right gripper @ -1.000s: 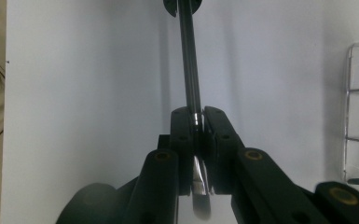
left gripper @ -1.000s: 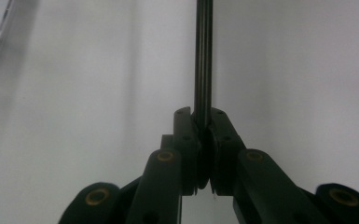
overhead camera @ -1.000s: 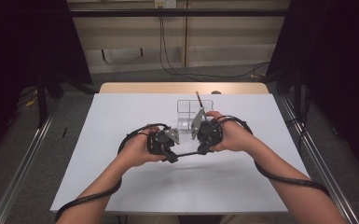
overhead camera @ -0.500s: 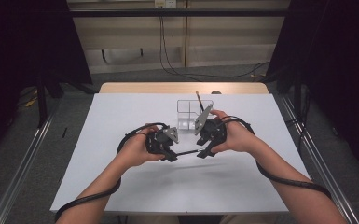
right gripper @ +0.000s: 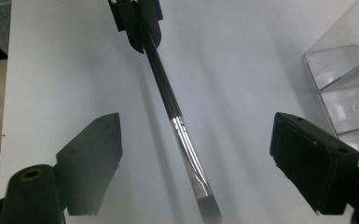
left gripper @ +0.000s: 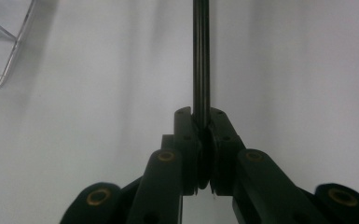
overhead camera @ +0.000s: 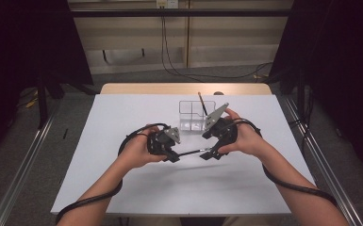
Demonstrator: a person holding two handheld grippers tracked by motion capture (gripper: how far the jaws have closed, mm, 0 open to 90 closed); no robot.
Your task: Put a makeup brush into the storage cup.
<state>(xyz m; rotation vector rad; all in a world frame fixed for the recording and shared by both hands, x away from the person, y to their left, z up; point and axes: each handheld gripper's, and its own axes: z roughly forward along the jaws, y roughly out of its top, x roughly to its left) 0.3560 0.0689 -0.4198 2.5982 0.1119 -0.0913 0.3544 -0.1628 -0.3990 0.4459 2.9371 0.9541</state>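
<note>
While your left gripper (overhead camera: 173,157) clamps the brush (right gripper: 177,122) by its handle above the table (overhead camera: 122,117), your right gripper (right gripper: 196,163) has just been opening, its jaws standing apart either side of the bristle end.

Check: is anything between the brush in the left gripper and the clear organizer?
Nothing visible. The brush is clamped in the left gripper; bare table lies between it and the organizer. The right gripper has just opened around it.
</note>
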